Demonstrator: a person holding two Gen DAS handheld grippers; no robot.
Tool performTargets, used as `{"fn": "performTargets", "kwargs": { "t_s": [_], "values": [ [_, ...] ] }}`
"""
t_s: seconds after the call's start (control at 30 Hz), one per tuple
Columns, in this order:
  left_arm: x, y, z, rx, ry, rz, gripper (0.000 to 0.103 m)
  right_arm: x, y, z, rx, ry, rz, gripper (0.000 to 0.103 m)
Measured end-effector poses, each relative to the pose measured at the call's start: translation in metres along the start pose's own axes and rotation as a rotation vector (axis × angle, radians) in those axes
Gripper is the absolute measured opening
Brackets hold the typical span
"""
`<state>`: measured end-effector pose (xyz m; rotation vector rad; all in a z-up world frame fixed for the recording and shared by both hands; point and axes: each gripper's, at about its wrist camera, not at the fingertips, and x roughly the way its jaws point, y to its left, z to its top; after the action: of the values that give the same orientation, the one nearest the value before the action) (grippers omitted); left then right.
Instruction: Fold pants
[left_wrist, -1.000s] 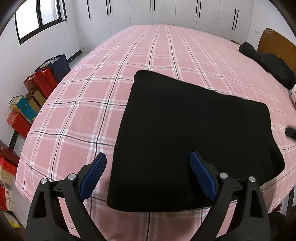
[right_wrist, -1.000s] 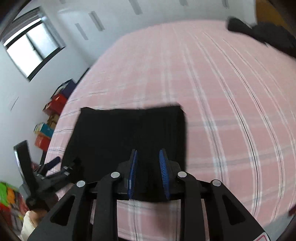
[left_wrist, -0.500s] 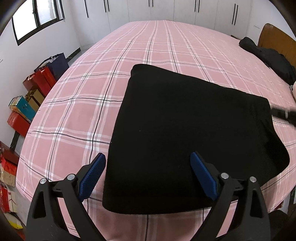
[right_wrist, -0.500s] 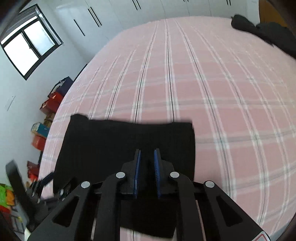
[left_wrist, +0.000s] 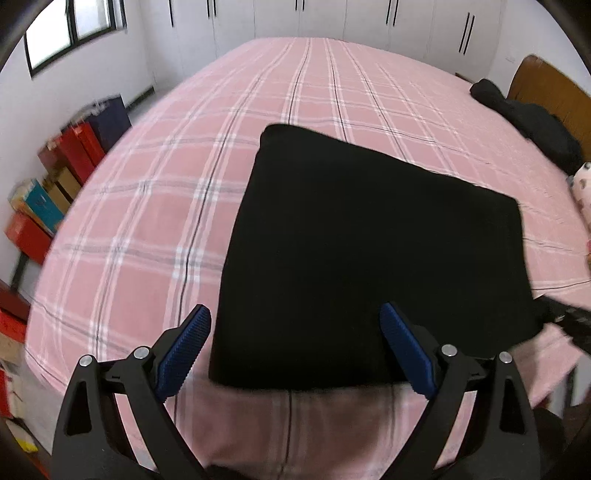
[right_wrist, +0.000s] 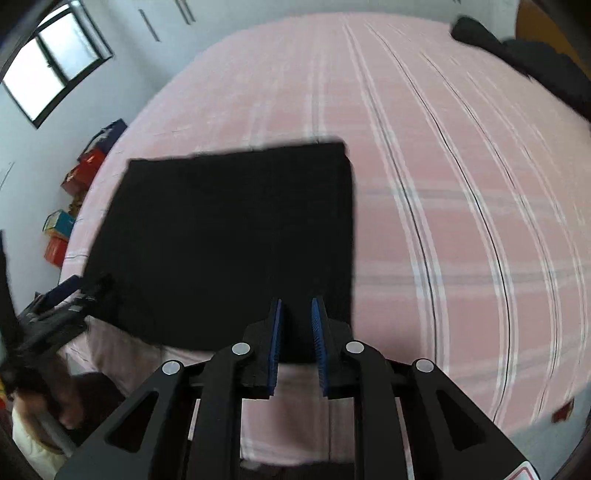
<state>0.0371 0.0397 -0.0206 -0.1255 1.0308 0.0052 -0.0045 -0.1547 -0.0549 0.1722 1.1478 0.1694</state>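
The black pants (left_wrist: 369, 251) lie folded into a flat rectangle on the pink plaid bed (left_wrist: 155, 229), close to its near edge. My left gripper (left_wrist: 295, 317) hangs open and wide over the near edge of the pants, with nothing pinched. In the right wrist view the pants (right_wrist: 229, 240) fill the middle. My right gripper (right_wrist: 295, 310) hovers over their near right corner, its jaws opening with a narrow gap. The fabric shows through the gap and is not pinched. The right gripper (left_wrist: 565, 325) shows blurred at the pants' near right corner in the left view.
A dark garment (left_wrist: 532, 125) lies by the wooden headboard (left_wrist: 546, 85) at the far right. Red and blue boxes and bags (left_wrist: 55, 177) line the floor on the left. White wardrobes (left_wrist: 332, 18) stand behind the bed. A person's hair and cream sleeve (right_wrist: 33, 424) show lower left.
The right gripper dropped closer to the pants' near right corner; its jaws nearly shut, then parted slightly. The pants' bulging right corner now lies straighter. The left gripper stayed open and barely moved.
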Motion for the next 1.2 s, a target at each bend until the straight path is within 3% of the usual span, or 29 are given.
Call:
{"fn": "performTargets", "kwargs": {
  "t_s": [0.07, 0.13, 0.23, 0.37, 0.43, 0.47, 0.53, 0.6, 0.73, 0.97, 1.1, 1.2],
  "values": [
    [-0.005, 0.007, -0.003, -0.027, 0.017, -0.057, 0.097, -0.009, -0.008, -0.008, 0.051, -0.008, 0.045, 0.042],
    [-0.006, 0.011, -0.005, -0.047, 0.026, -0.068, 0.096, -0.007, -0.008, -0.009, 0.074, 0.005, 0.08, 0.043],
    [-0.012, 0.01, -0.007, -0.047, 0.023, -0.087, 0.096, 0.006, -0.008, -0.008, 0.075, 0.053, 0.068, 0.054],
    [-0.032, -0.014, -0.016, 0.106, -0.042, -0.105, 0.097, 0.019, -0.006, -0.002, 0.106, 0.095, 0.135, 0.055],
    [-0.038, -0.034, -0.024, 0.216, -0.064, -0.125, 0.097, 0.023, -0.003, 0.002, 0.103, 0.096, 0.157, 0.049],
    [-0.041, -0.041, -0.027, 0.245, -0.076, -0.129, 0.097, 0.027, -0.005, 0.005, 0.107, 0.105, 0.175, 0.033],
    [-0.043, -0.05, -0.032, 0.272, -0.087, -0.147, 0.097, 0.026, -0.012, 0.01, 0.143, 0.116, 0.206, 0.018],
    [-0.046, -0.05, -0.033, 0.269, -0.104, -0.138, 0.097, 0.007, -0.005, 0.019, 0.146, 0.091, 0.289, 0.015],
    [-0.052, -0.032, -0.033, 0.209, -0.102, -0.121, 0.097, -0.037, 0.055, 0.048, 0.024, 0.039, 0.376, 0.015],
    [-0.085, 0.025, -0.04, 0.127, -0.134, -0.058, 0.097, -0.067, 0.213, 0.092, -0.202, 0.044, 0.576, 0.015],
    [-0.106, 0.064, -0.046, 0.069, -0.155, -0.025, 0.097, -0.075, 0.3, 0.093, -0.333, 0.05, 0.623, 0.015],
    [-0.116, 0.092, -0.052, 0.023, -0.151, 0.002, 0.097, -0.054, 0.349, 0.079, -0.395, 0.09, 0.6, 0.015]
  ]
}}
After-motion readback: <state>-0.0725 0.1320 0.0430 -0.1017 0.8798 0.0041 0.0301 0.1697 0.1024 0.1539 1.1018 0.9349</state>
